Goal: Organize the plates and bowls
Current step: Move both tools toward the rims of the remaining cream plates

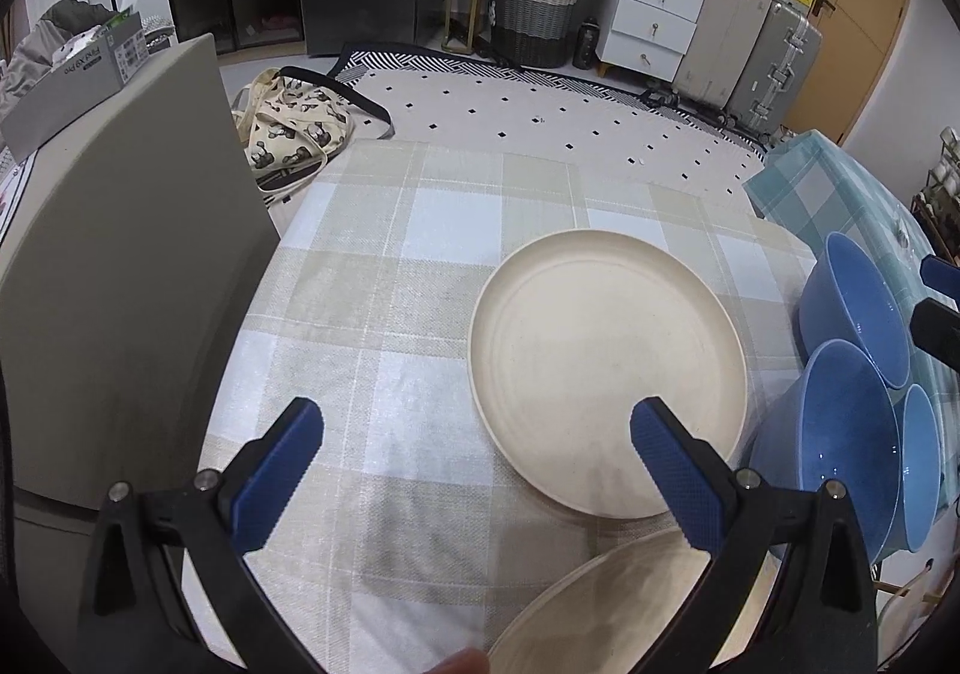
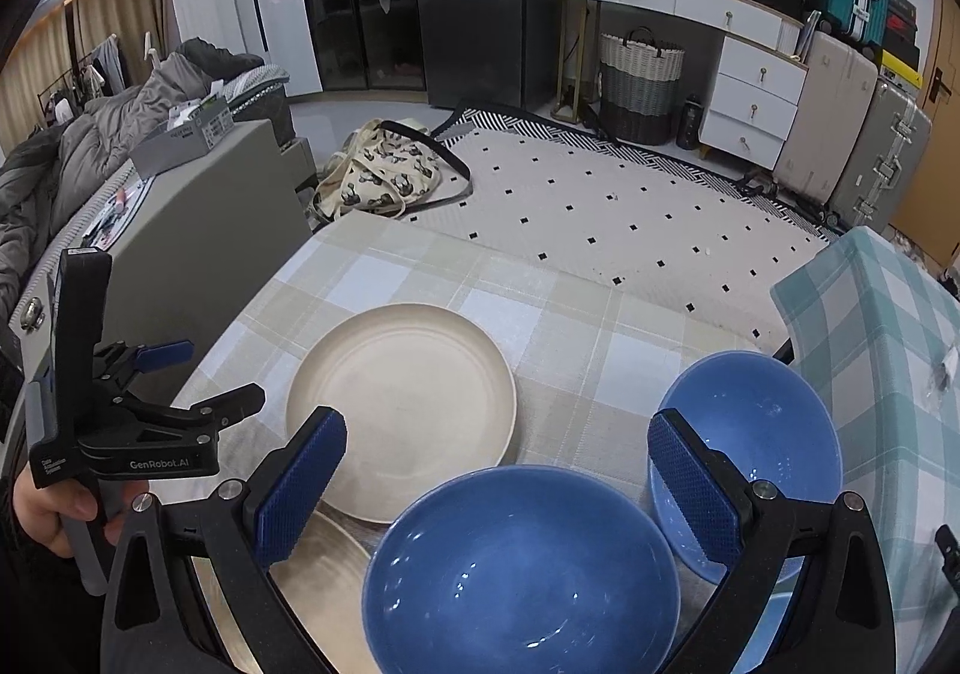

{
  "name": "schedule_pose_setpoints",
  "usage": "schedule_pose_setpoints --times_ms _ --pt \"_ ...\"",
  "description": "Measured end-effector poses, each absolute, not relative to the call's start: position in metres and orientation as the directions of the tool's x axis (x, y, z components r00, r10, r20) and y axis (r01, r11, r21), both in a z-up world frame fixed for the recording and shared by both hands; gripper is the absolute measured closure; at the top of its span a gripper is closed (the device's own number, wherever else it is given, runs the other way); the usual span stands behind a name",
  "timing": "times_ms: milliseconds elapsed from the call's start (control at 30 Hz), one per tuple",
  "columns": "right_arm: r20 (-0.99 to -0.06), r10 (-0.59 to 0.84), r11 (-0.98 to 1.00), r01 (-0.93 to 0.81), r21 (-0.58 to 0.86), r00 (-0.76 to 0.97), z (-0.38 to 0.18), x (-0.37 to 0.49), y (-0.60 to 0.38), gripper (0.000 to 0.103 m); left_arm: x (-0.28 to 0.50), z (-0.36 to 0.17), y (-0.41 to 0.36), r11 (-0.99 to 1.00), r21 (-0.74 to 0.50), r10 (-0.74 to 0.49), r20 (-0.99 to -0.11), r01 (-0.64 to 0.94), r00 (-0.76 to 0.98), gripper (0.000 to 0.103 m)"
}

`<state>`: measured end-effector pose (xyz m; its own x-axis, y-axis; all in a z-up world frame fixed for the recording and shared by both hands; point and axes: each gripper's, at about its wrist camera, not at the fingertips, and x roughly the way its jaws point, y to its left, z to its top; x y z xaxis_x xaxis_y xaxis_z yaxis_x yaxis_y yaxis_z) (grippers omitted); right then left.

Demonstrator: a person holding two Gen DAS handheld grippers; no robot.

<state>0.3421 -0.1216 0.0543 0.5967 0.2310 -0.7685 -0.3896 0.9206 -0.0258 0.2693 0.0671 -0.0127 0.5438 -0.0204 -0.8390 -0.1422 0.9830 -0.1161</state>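
On checked surface [image 1: 384, 278], we see cream plate [image 1: 606, 368] at centre, second cream plate [image 1: 606, 602] at its 6 o'clock. Three blue bowls at 3 o'clock: near bowl [image 2: 516, 572], far bowl [image 2: 750, 428], third bowl [image 1: 921, 464]. Left tongs [image 1: 474, 464] gaping, empty. Right tongs [image 2: 498, 470] gaping, empty, above near bowl.

Wicker basket [image 2: 641, 85], tote bag [image 2: 384, 171], suitcases [image 2: 840, 134]
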Motion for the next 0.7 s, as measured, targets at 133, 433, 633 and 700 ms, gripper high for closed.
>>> schedule_pose_setpoints --times_ms 133,433,633,700 --pt "-0.786 0.227 0.916 -0.4 -0.028 0.575 0.043 0.354 -0.119 0.001 0.274 -0.017 0.065 0.984 -0.114 -0.025 -0.847 -0.136 0.53 0.0" --pt "-0.822 0.208 0.912 -0.409 -0.034 0.531 0.019 0.38 -0.114 0.001 0.285 -0.032 0.068 0.98 -0.139 -0.052 -0.867 -0.142 0.496 0.004" --pt "-0.837 0.204 0.908 -0.418 -0.032 0.508 0.008 0.39 -0.11 0.001 0.289 -0.043 0.07 0.978 -0.141 -0.053 -0.882 -0.156 0.468 0.013" --pt "-0.84 0.2 0.905 -0.423 -0.039 0.505 0.006 0.392 -0.108 0.001 0.289 -0.045 0.072 0.976 -0.141 -0.05 -0.884 -0.163 0.465 0.013"
